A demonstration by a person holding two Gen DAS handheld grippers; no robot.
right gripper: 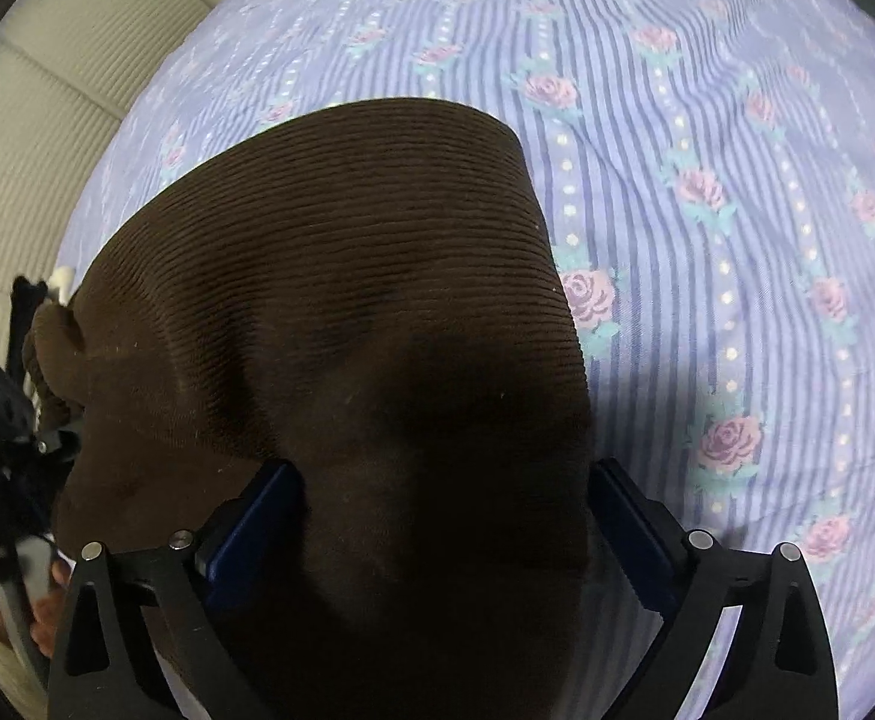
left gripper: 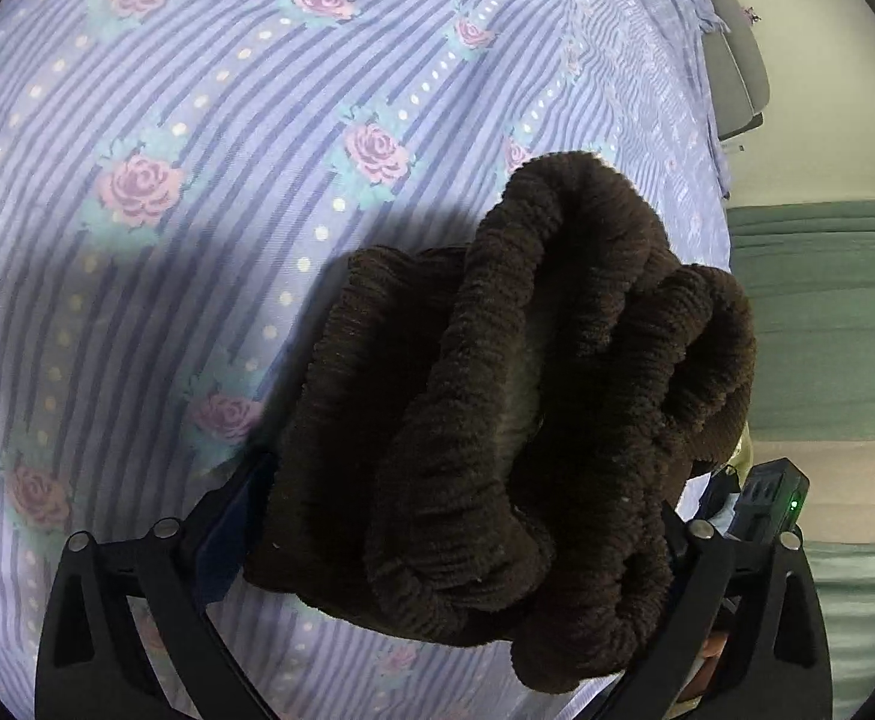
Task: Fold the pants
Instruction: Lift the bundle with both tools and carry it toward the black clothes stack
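Left wrist: fingers [left gripper: 233,516] clamp bunched pants [left gripper: 515,408]; right fingers [right gripper: 623,522] apparently likewise.

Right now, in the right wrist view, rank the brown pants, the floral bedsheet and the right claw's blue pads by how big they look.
1. Floral bedsheet and brown pants: each fills a large share; the pants lie nearer the camera, so I won't rank them.
2. Blue pads of the right claw: clearly smallest.

Your left gripper [left gripper: 455,516] is clamped on bunched brown corduroy pants [left gripper: 527,396]; your right gripper [right gripper: 443,516] grips them too (fabric fills both jaws).
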